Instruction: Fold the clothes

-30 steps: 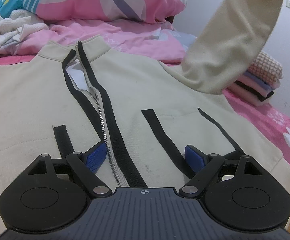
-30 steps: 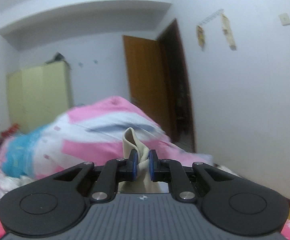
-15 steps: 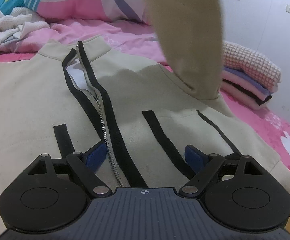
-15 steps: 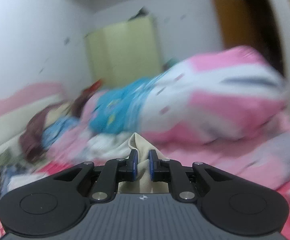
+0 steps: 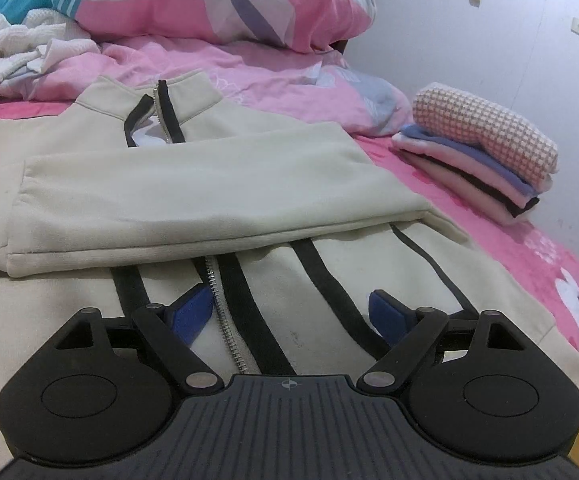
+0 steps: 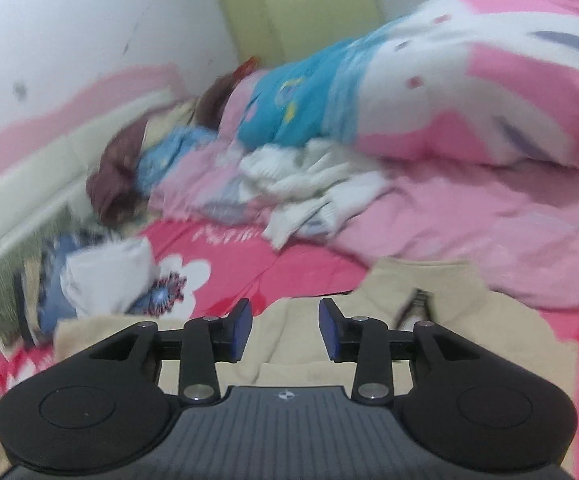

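Note:
A cream zip jacket [image 5: 329, 272] with black stripes lies flat, front up, on the pink bed. Its right sleeve [image 5: 209, 196] lies folded straight across the chest, cuff to the left. My left gripper [image 5: 293, 308] is open, low over the jacket's lower front, its fingers either side of the zipper. My right gripper [image 6: 285, 328] is open and empty, just above the jacket's left shoulder [image 6: 301, 344], with the collar [image 6: 417, 284] ahead to the right.
A stack of folded clothes [image 5: 485, 152] sits at the bed's right edge by the wall. A pink, white and blue duvet [image 5: 209, 0] is heaped behind the jacket. A white knit garment [image 6: 313, 184] and other loose clothes [image 6: 101, 272] lie at the left.
My right gripper carried the sleeve over from the right, laid it across the jacket's chest and opened, letting it go. My left gripper stayed in place.

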Tool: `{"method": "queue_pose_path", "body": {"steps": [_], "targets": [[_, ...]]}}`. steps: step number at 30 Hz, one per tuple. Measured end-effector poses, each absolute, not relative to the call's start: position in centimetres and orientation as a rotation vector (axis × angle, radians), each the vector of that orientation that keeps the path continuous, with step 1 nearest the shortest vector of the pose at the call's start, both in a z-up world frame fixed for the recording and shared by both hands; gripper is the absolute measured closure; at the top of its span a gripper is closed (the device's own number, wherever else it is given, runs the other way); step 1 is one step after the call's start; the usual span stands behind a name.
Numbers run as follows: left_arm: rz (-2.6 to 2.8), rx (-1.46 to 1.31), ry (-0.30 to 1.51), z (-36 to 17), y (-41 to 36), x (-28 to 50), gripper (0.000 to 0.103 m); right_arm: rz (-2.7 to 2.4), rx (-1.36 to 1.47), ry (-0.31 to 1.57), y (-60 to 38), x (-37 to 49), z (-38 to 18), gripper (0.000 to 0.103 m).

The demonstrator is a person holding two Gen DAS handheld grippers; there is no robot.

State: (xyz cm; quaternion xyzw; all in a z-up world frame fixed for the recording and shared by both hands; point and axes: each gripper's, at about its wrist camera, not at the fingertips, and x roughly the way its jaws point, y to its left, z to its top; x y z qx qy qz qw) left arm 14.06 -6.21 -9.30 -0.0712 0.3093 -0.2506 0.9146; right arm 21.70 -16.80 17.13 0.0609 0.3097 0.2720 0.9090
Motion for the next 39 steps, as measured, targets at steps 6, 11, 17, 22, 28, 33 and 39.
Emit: {"method": "queue_pose_path", "body": {"steps": [6, 11, 17, 22, 28, 33, 39], "targets": [[-0.524, -0.175, 0.636, -9.2, -5.8, 14.0, 0.017, 0.336, 0.149, 0.375, -31.9, 10.2, 23.5, 0.064], [-0.527, -0.197, 0.634, -9.3, -5.6, 14.1, 0.017, 0.145, -0.047, 0.221, -38.1, 1.2, 26.3, 0.064], [-0.525, -0.199, 0.633, -9.2, -5.6, 14.0, 0.017, 0.213, -0.132, 0.379, -37.4, 1.7, 19.1, 0.064], [-0.522, -0.197, 0.631, -9.2, -5.6, 14.0, 0.017, 0.292, -0.124, 0.625, -34.2, 7.5, 8.1, 0.068], [-0.523, -0.201, 0.626, -9.1, -5.5, 13.8, 0.017, 0.228, -0.037, 0.626, -35.0, 15.8, 1.8, 0.068], [-0.522, -0.213, 0.617, -7.6, -4.8, 13.1, 0.017, 0.234, 0.074, 0.614, -37.9, 21.7, -2.7, 0.069], [-0.593, -0.225, 0.632, -1.3, -5.2, 16.1, 0.006, 0.43, 0.489, 0.657, -43.1, 24.6, -6.8, 0.067]]}}
